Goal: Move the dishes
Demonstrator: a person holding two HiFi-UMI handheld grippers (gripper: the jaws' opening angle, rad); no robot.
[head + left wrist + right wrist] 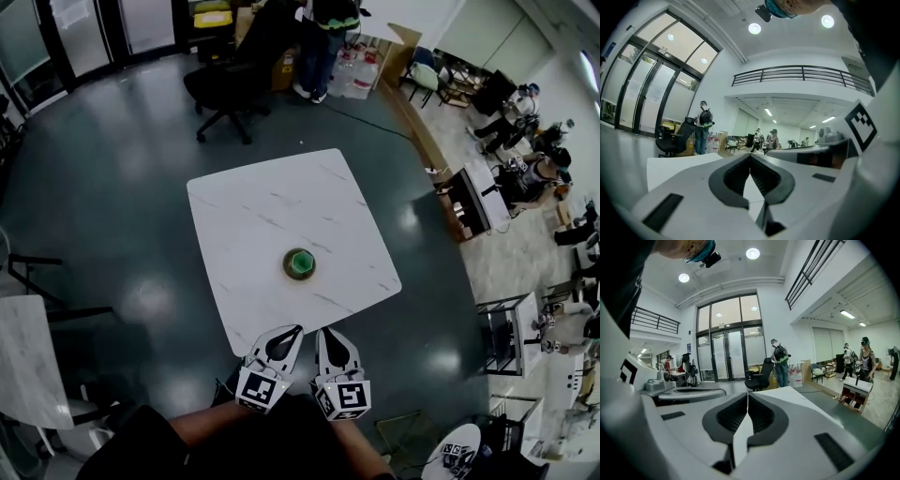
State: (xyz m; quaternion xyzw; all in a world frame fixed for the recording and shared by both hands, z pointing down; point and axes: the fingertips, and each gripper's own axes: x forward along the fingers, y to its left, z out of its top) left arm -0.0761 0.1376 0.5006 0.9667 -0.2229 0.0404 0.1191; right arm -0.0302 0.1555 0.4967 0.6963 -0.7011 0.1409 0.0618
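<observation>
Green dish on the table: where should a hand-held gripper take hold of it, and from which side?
Probably its near rim, pinched from above, one jaw inside, one outside: the green dish sits open side up, alone on the table. Come from the near edge, where the left hand-held gripper and right hand-held gripper are, both shut; open first.

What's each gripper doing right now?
Left gripper: closed, holding nothing.
Right gripper: closed, holding nothing.
</observation>
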